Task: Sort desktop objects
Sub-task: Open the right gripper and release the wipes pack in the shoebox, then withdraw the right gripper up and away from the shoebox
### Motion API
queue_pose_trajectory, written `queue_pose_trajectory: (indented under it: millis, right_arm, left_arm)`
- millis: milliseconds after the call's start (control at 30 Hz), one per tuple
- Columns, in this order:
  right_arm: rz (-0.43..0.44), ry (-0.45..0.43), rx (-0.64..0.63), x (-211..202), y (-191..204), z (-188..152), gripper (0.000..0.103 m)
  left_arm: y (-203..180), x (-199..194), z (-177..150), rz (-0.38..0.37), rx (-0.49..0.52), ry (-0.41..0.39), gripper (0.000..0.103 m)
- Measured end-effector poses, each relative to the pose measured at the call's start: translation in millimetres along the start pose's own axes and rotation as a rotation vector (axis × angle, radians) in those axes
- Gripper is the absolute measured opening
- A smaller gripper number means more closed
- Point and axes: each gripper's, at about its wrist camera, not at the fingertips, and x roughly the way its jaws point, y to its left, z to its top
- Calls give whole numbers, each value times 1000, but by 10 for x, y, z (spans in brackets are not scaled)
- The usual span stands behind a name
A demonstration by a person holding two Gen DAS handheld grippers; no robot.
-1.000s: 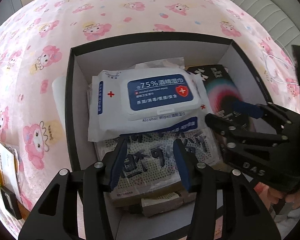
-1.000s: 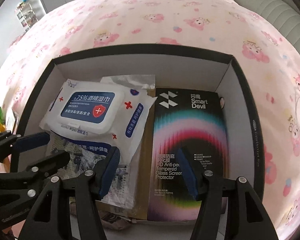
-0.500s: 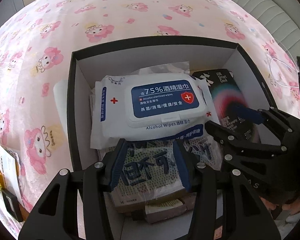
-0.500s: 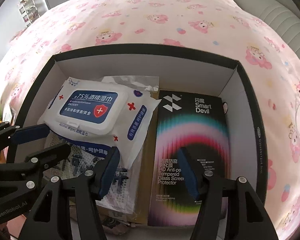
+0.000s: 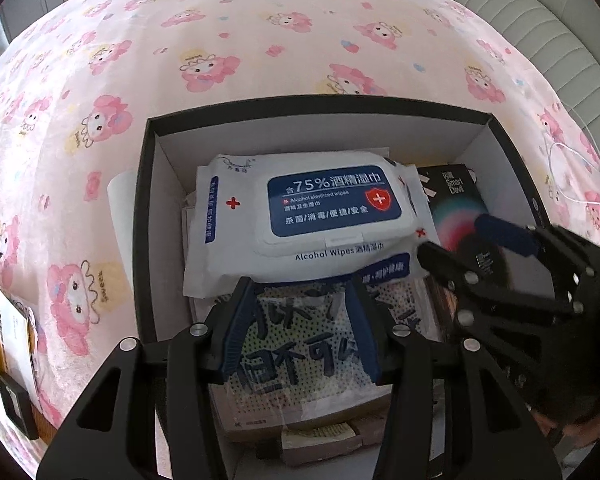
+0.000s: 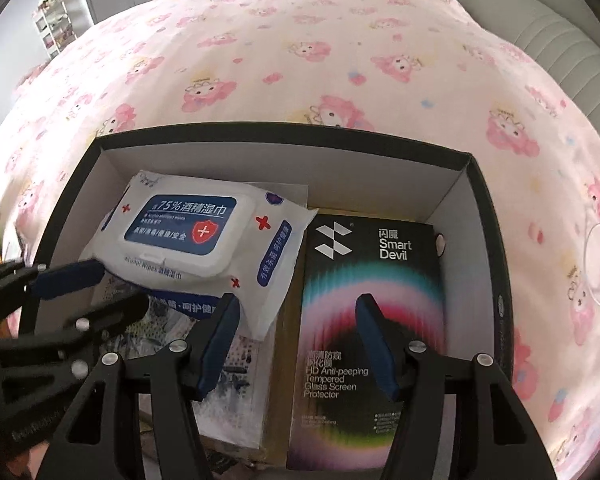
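Inside box (image 6: 466,184), screen protector (image 6: 372,280) flat, lengthwise front-to-back

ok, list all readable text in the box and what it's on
"75%", "Alcohol Wipes": wipes pack, beside Chinese print
"Smart Devil", "HD Anti-peeping Tempered Glass Screen Protector": screen protector box
Bold handwritten-style Chinese characters: dotted packet, partly hidden
Fine print on the pack label and at the protector box's bottom: too small to read
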Motion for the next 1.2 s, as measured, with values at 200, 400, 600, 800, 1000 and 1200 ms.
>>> queue_pose_trajectory:
  millis: [200,400,600,800,1000,1200]
  right_arm:
    - [21,16,51,112,-134,116,57]
    - [27,1,44,94,-130,116,58]
    - [56,14,99,179,-212,134,58]
    - [24,-3,90,121,-185,99,58]
    - [33,-22,109,9,-243,-65,58]
    - [47,-85,122,-308,-221,-269,58]
  left_arm:
    - [-5,134,0,-45,-40,43,44]
    - [80,163,98,-52,-77,37,40]
    - [53,210,88,-64,-73,37,40]
    - [-6,76,32,-104,-60,14,40]
    - [-62,-152,-50,-131,-72,-54,40]
    - [-99,-492,-247,-139,-70,-128,41]
